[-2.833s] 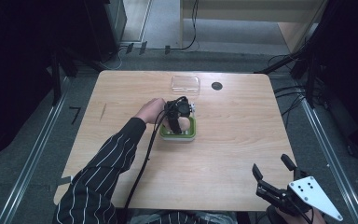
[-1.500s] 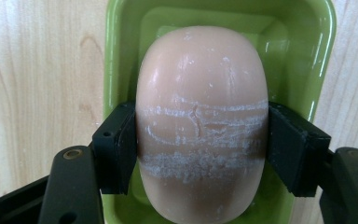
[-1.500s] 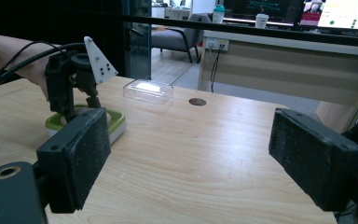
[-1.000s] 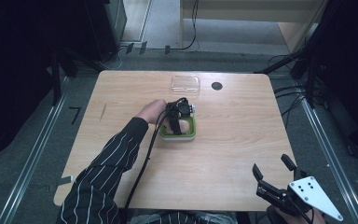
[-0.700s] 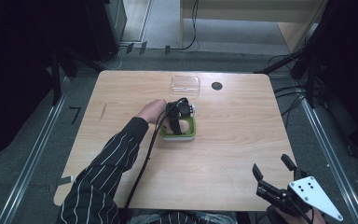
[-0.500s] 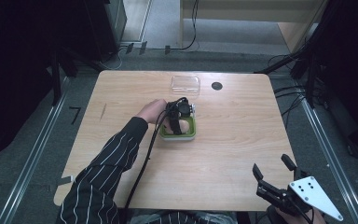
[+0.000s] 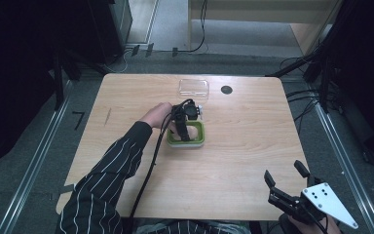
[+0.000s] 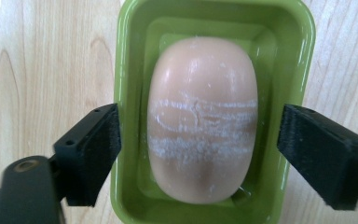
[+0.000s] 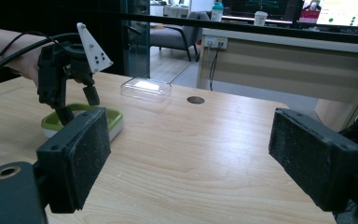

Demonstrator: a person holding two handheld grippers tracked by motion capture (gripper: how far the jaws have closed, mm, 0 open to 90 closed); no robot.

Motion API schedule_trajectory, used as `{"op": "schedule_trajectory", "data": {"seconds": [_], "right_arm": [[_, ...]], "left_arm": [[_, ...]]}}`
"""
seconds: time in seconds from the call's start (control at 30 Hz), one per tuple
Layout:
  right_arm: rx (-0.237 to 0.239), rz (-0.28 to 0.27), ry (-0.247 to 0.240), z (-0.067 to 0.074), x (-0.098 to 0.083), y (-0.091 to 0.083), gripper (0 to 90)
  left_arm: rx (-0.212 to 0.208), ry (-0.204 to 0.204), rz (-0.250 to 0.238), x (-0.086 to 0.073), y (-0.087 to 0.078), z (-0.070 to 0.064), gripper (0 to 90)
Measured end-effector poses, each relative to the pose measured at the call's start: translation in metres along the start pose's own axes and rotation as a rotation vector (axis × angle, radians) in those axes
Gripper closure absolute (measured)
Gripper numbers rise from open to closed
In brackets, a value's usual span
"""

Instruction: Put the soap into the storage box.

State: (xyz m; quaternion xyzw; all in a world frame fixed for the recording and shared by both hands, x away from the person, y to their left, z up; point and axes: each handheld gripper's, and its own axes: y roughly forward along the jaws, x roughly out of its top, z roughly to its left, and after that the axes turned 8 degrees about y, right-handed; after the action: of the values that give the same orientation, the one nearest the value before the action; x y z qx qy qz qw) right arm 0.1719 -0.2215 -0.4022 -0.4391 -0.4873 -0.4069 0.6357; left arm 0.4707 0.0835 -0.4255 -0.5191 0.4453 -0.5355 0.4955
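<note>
Around your green plastic soap dish [image 7: 187, 141], the pale wooden desk [image 7: 243, 146] lies open; beyond it, a clear plastic lid [image 7: 194, 87] and a dark round grommet [image 7: 226, 89] stand near the far edge.

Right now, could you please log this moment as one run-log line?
left gripper: jaws just opened, clear of soap | soap: lying in green dish | right gripper: open, idle | clear lid: on table

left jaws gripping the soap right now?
No: in the left gripper view the soap lies in the green dish with both pads clear of it, the left gripper having just opened.
</note>
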Motion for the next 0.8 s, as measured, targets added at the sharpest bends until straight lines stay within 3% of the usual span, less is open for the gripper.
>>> {"op": "schedule_trajectory", "data": {"seconds": [0.33,0.43,0.63,0.8], "right_arm": [[-0.003,-0.007,-0.001,0.000,0.000,-0.004,13.2],[-0.005,-0.007,-0.003,0.001,0.000,-0.005,13.2],[-0.010,-0.011,-0.002,0.000,0.000,-0.007,13.2],[-0.013,-0.011,-0.006,0.001,0.000,-0.008,13.2]], "left_arm": [[0.025,-0.024,-0.010,-0.004,-0.014,-0.011,8.7],[0.056,-0.062,0.015,-0.005,-0.017,-0.017,8.1],[0.087,-0.126,0.012,-0.010,-0.025,-0.028,7.2],[0.080,-0.127,0.001,-0.015,-0.029,-0.037,4.8]]}}
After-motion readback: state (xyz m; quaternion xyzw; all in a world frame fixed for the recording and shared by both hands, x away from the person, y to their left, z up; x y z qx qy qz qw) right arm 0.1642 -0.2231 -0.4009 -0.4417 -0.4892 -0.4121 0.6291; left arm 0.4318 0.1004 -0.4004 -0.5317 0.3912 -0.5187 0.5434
